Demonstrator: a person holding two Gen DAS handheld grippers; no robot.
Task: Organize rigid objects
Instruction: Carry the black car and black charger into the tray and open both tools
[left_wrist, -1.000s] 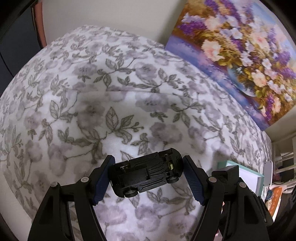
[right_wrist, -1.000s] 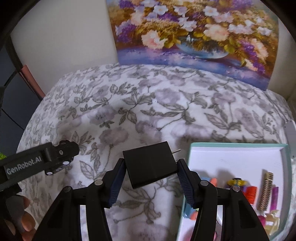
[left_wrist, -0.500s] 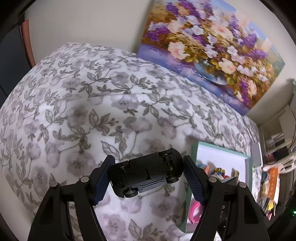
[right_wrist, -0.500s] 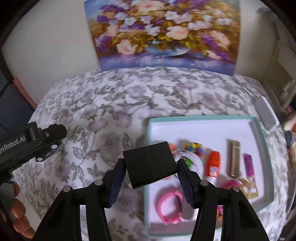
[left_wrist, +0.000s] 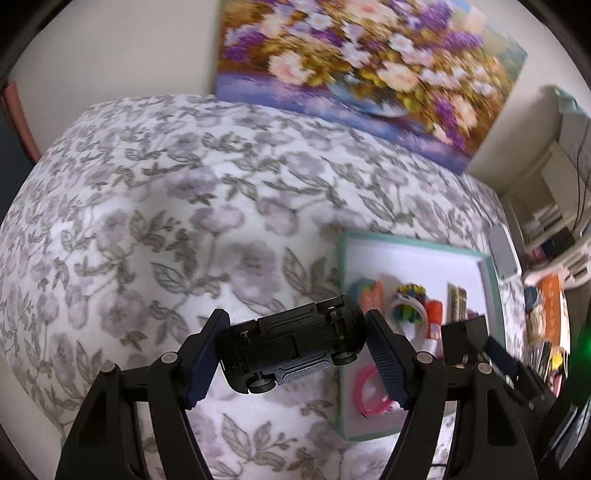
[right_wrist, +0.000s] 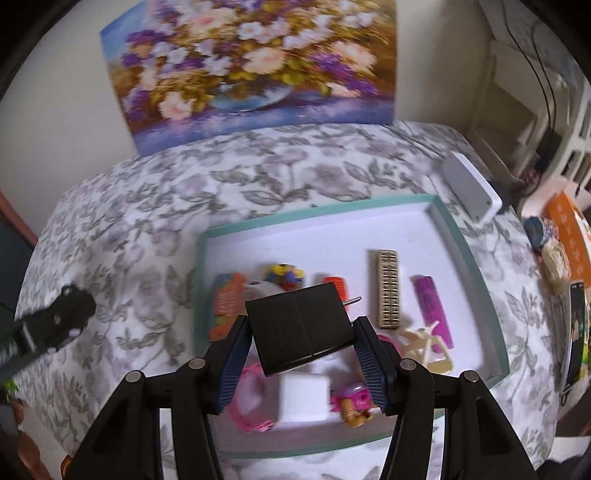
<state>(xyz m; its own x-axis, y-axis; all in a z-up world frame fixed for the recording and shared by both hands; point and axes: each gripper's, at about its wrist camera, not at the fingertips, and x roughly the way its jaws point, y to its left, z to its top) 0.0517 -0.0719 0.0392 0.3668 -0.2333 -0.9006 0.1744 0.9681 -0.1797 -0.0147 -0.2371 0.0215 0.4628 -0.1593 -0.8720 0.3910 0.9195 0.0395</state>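
My left gripper (left_wrist: 295, 354) is shut on a black toy car (left_wrist: 291, 341), underside up, held above the floral cloth just left of the teal-rimmed white tray (left_wrist: 341, 280). My right gripper (right_wrist: 301, 347) is shut on a black power adapter (right_wrist: 299, 326) with a metal prong, held over the tray (right_wrist: 469, 258). The tray holds a gold comb (right_wrist: 386, 288), a purple lighter (right_wrist: 432, 310), a white cube (right_wrist: 304, 397), a pink bracelet (right_wrist: 247, 402) and other small items. The left gripper with the car shows at the left of the right wrist view (right_wrist: 55, 321).
A flower painting (right_wrist: 251, 70) leans on the wall behind the cloth-covered table (left_wrist: 166, 206). A grey phone-like slab (right_wrist: 471, 192) lies beyond the tray's far right corner. Shelves and clutter (right_wrist: 561, 236) stand at the right.
Both grippers have moved right toward the tray, each still holding its object. The right gripper now hangs over the tray's middle; the tray has come into the left view.
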